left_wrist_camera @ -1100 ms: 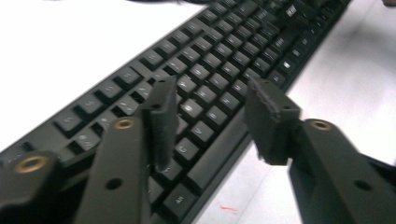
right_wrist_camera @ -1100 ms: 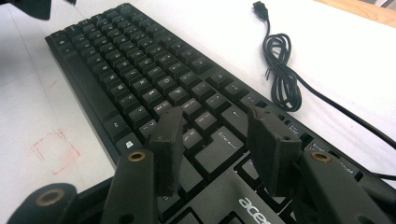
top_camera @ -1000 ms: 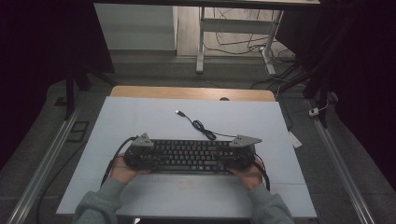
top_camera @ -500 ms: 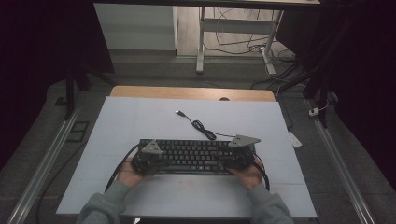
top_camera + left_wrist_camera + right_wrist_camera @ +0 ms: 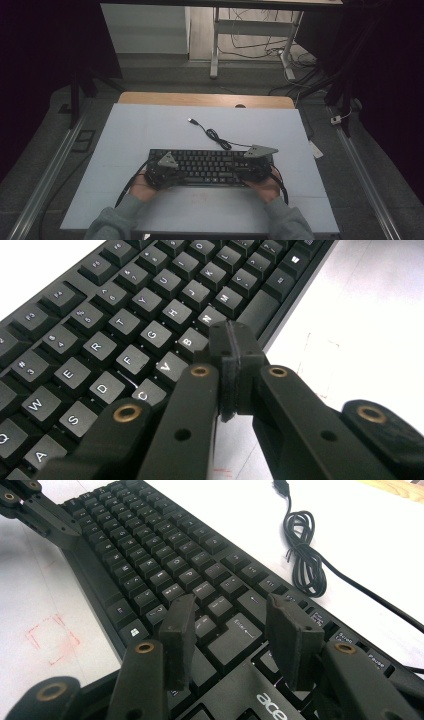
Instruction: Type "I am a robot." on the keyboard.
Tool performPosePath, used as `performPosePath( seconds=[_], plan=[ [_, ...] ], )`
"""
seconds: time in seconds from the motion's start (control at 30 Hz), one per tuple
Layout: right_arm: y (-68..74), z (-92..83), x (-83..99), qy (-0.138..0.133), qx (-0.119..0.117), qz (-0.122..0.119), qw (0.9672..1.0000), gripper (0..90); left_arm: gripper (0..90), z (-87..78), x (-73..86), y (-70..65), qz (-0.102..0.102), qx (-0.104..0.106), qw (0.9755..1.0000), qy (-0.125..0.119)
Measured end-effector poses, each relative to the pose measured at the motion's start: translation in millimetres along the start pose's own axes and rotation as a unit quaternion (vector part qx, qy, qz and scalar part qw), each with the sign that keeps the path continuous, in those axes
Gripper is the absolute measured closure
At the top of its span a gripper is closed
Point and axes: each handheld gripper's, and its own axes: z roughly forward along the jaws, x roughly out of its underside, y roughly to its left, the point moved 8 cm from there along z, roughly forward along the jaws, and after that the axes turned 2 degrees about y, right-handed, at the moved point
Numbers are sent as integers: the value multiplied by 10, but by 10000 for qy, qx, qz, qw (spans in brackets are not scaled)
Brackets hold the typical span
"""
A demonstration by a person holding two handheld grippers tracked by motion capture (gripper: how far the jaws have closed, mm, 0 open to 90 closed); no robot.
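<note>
— Two grippers were on the keyboard [image 5: 210, 166] when you looked?

— Yes. I had the left gripper [image 5: 231, 347] over the near left part of it, jaws pressed together with nothing between them, their tip just above the keys beside the space bar. They had just been closing.

— And the right gripper [image 5: 232, 630]?

— I held its jaws apart above the Enter key, and I could not tell whether the pads touched the keys.

— Where did the keyboard lie?

— Flat on the white table [image 5: 150, 125], near my edge, lengthwise across it. Its cable [image 5: 215, 135] ran off the far right corner in a small coil, the plug lying loose on the table farther back.
</note>
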Motion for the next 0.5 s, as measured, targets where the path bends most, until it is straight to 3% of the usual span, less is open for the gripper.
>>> performPosePath(
  seconds=[0.5],
  plan=[
    [-4, 0, -1, -1, 7, -5, 10000, 553, 883, 85, 26, 25, 31, -116, 9998, 139]
  ],
)
